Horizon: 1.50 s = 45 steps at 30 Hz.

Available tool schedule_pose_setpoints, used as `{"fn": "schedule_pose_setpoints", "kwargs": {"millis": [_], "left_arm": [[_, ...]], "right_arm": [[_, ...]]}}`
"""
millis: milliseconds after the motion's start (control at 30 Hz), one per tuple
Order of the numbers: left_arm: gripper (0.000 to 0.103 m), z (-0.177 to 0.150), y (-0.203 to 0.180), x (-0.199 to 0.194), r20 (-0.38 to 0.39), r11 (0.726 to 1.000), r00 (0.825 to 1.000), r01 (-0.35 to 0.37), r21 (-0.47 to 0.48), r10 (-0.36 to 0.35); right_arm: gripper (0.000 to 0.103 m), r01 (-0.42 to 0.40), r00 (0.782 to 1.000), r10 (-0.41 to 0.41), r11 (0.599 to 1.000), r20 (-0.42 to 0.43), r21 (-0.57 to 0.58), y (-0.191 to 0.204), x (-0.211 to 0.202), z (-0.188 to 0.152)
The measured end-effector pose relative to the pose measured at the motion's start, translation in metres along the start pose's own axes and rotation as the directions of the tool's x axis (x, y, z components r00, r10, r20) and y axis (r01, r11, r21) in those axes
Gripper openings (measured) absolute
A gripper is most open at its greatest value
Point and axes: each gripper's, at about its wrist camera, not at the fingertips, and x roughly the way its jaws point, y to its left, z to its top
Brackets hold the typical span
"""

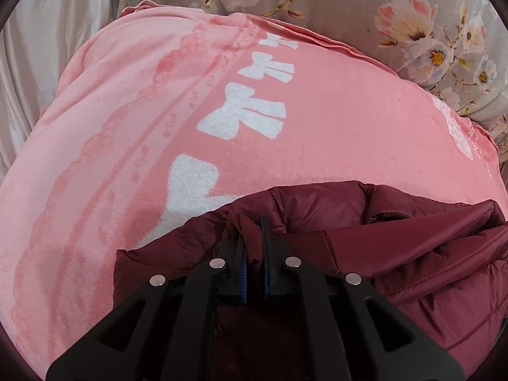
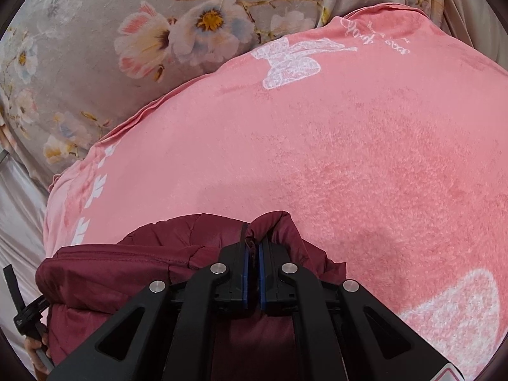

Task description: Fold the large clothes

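Observation:
A maroon padded jacket [image 1: 397, 254] lies bunched on a pink fleece blanket [image 1: 333, 133] with white prints. In the left wrist view my left gripper [image 1: 254, 238] is shut on a fold at the jacket's upper edge, and the cloth puckers between the blue pads. In the right wrist view the same jacket [image 2: 127, 273] spreads to the left. My right gripper [image 2: 253, 249] is shut on a raised ridge of its fabric, which bulges out past the fingertips. The part of the jacket beneath both grippers is hidden.
The pink blanket [image 2: 349, 158] covers most of the bed. Grey floral bedding [image 1: 412, 31] [image 2: 95, 63] lies beyond it, and pale satin sheet [image 1: 47, 57] lies at the side. A hand [image 2: 35, 349] with a black strap shows at the lower left of the right wrist view.

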Motion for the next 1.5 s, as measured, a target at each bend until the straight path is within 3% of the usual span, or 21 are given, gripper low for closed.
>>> {"fn": "schedule_pose_setpoints", "kwargs": {"millis": [133, 267, 300, 333, 367, 467, 533, 700, 800, 1000, 1167, 1500], "left_arm": [[0.010, 0.001, 0.007, -0.004, 0.019, 0.998, 0.999, 0.045, -0.037, -0.044], [0.019, 0.008, 0.007, -0.040, 0.089, 0.999, 0.996, 0.029, -0.027, -0.027], [0.031, 0.012, 0.007, -0.059, 0.135, 1.000, 0.991, 0.025, -0.017, -0.023], [0.053, 0.015, 0.006, -0.072, 0.171, 1.000, 0.985, 0.010, -0.015, -0.007], [0.061, 0.019, 0.005, -0.092, 0.232, 1.000, 0.973, -0.006, -0.017, 0.010], [0.061, 0.031, -0.009, -0.135, 0.311, 1.000, 0.950, 0.003, 0.002, -0.003], [0.060, 0.036, -0.028, -0.148, 0.307, 0.998, 0.950, 0.049, 0.049, -0.061], [0.045, 0.023, -0.107, -0.124, 0.143, 0.962, 0.971, 0.154, 0.224, -0.189], [0.036, 0.010, -0.134, -0.087, 0.054, 0.951, 0.983, 0.155, 0.266, -0.176], [0.034, -0.006, -0.143, -0.037, -0.044, 0.957, 0.991, 0.136, 0.258, -0.129], [0.034, -0.015, -0.139, -0.019, -0.068, 0.960, 0.989, 0.142, 0.240, -0.129], [0.033, -0.025, -0.145, -0.005, -0.025, 0.958, 0.996, 0.088, 0.273, -0.084]], "right_arm": [[0.011, -0.048, 0.998, 0.047, 0.999, 0.042, 0.021, -0.005, -0.016, 0.004], [0.042, -0.043, 0.987, 0.041, 0.999, 0.154, 0.010, 0.001, -0.061, 0.011], [0.043, -0.051, 0.981, 0.051, 0.999, 0.185, -0.001, 0.004, -0.075, 0.013], [0.043, -0.055, 0.976, 0.057, 0.998, 0.210, -0.013, 0.009, -0.089, 0.015], [0.043, -0.058, 0.972, 0.062, 0.998, 0.228, -0.026, 0.015, -0.100, 0.017], [0.043, -0.118, 0.964, 0.136, 0.989, 0.228, -0.095, 0.047, -0.119, 0.015], [0.041, -0.157, 0.968, 0.184, 0.974, 0.168, -0.165, 0.081, -0.114, 0.008], [0.014, -0.208, 0.975, 0.220, 0.900, -0.012, -0.384, 0.170, -0.072, -0.035], [0.013, -0.201, 0.980, 0.179, 0.870, -0.092, -0.449, 0.195, -0.039, -0.052], [0.005, -0.119, 0.986, 0.049, 0.881, -0.161, -0.458, 0.185, 0.014, -0.058], [0.000, -0.121, 0.979, 0.037, 0.898, -0.203, -0.423, 0.171, 0.033, -0.063], [0.000, -0.153, 0.972, 0.064, 0.902, -0.225, -0.403, 0.166, 0.045, -0.067]]}}
